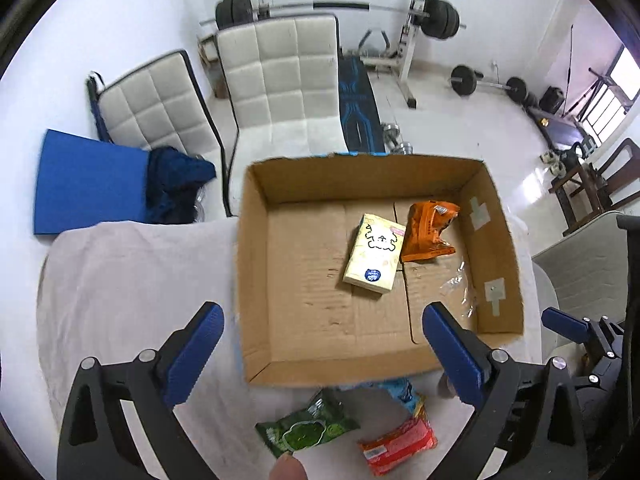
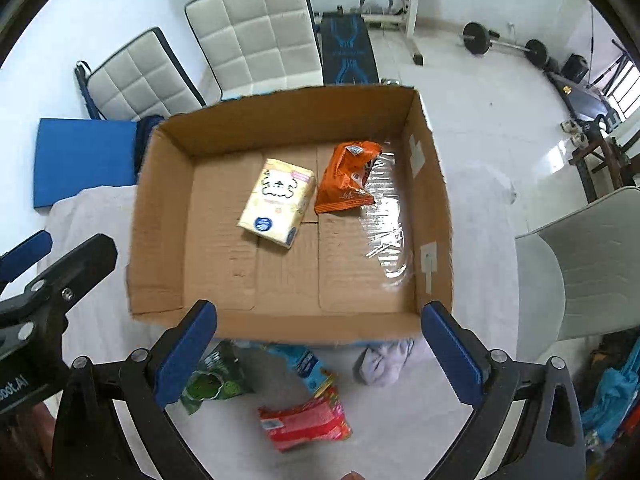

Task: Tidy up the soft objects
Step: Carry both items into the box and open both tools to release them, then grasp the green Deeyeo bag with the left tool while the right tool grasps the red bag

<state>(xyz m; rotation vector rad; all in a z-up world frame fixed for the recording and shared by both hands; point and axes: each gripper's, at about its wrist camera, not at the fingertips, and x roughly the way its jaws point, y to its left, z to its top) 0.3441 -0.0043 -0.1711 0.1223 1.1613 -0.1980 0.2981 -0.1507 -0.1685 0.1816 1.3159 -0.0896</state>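
An open cardboard box (image 1: 256,280) (image 2: 160,220) sits on a cloth-covered table. Inside lie a cream tissue pack (image 1: 374,254) (image 2: 278,202), an orange snack bag (image 1: 428,230) (image 2: 346,178) and clear plastic wrap (image 2: 386,216). In front of the box lie a green packet (image 1: 306,428) (image 2: 212,382), a red packet (image 1: 398,442) (image 2: 306,422), a blue packet (image 2: 306,362) and a rolled pale sock (image 2: 382,362). My left gripper (image 1: 324,354) is open and empty above the box's near edge. My right gripper (image 2: 318,352) is open and empty above the front packets.
Two white padded chairs (image 1: 280,80) stand behind the table, with a blue mat (image 1: 88,184) and dark cloth at the left. Weights and a barbell rack (image 1: 420,12) fill the back. A grey chair (image 2: 592,264) stands at the right.
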